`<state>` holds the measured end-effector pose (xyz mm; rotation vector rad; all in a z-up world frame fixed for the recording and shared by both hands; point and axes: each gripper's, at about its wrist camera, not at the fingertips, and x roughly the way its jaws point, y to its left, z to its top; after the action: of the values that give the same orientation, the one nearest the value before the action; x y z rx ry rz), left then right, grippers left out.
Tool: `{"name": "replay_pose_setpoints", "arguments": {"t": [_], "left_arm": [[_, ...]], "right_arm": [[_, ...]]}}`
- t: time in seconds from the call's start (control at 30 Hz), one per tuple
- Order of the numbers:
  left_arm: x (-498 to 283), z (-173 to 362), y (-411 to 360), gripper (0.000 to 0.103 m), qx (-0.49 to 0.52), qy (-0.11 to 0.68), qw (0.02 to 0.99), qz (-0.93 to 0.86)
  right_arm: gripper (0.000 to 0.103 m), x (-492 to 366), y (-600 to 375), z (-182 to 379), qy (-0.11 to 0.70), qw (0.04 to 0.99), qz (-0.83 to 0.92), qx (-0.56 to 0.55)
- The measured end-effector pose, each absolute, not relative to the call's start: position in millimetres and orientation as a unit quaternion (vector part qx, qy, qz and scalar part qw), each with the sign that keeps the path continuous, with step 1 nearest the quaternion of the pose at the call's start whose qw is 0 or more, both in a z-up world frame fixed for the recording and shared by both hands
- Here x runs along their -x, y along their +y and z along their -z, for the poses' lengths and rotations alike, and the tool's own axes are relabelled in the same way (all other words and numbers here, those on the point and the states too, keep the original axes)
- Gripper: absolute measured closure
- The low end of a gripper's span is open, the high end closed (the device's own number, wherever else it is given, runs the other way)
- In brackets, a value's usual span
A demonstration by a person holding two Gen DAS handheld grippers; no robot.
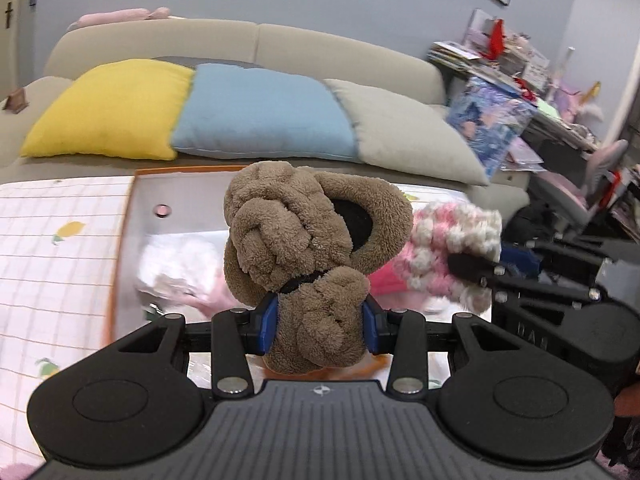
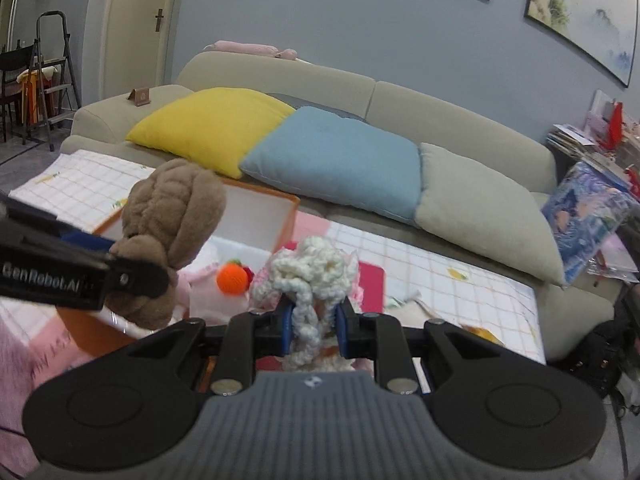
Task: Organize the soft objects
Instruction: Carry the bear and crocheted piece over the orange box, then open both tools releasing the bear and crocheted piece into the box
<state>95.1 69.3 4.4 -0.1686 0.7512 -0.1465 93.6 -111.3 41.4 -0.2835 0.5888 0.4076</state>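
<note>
Between the blue pads of the left hand-held gripper [image 1: 320, 328], seen from the left wrist, sits a brown plush toy [image 1: 308, 248], clamped at its lower lobe while the knotted bulk and a floppy ear stand above the pads. It is held in the air over an orange-rimmed box [image 1: 138, 200] lying on a checked cloth [image 1: 60, 240]. The toy looks light and very squashy, so the pads sink in and the top can flop; a hold low on the dense body seems safer than one on an ear. To the right, the right hand-held gripper [image 1: 470, 266] carries a pink-and-cream knitted bundle [image 1: 448, 248]. This view looks down into the box, where pale soft items lie blurred.

From the right wrist, the right gripper [image 2: 314, 326] has its narrow-set pads pinched on a cream braided strand of that knitted bundle [image 2: 312, 276]. Yarn this loose probably stretches and slips, so gripping a thick bunch would hold better than one strand. Only this view shows an orange crocheted ball [image 2: 232, 278] in the box [image 2: 286, 216], the plush toy [image 2: 168, 240] from the side, and the sofa cushions [image 2: 336, 160] in full.
</note>
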Motion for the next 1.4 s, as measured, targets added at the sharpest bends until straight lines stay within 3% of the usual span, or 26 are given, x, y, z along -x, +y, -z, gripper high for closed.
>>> {"name": "replay_pose_setpoints", "arguments": {"t": [0.37,0.63,0.97,1.23,1.4], "left_arm": [[-154.5,16.3,106.6,0.056,0.061,0.420,0.903,0.068],[-199.3,40.3,121.1,0.056,0.040,0.464,0.883,0.057],[-226.8,62.5,127.9,0.056,0.004,0.498,0.867,0.017],[-230.4,75.4,130.5,0.055,-0.015,0.518,0.855,0.016],[-227.2,78.6,129.6,0.050,-0.016,0.516,0.856,0.019]], "right_arm": [[0.083,-184.2,-35.5,-25.1,0.314,0.897,-0.243,0.193],[0.082,-226.3,6.2,10.6,0.315,0.860,-0.269,0.298],[0.082,-254.6,32.5,20.2,0.317,0.853,-0.279,0.308],[0.080,-266.6,53.2,46.1,0.366,0.834,-0.265,0.315],[0.072,-269.6,50.3,52.9,0.381,0.831,-0.265,0.307]]}}
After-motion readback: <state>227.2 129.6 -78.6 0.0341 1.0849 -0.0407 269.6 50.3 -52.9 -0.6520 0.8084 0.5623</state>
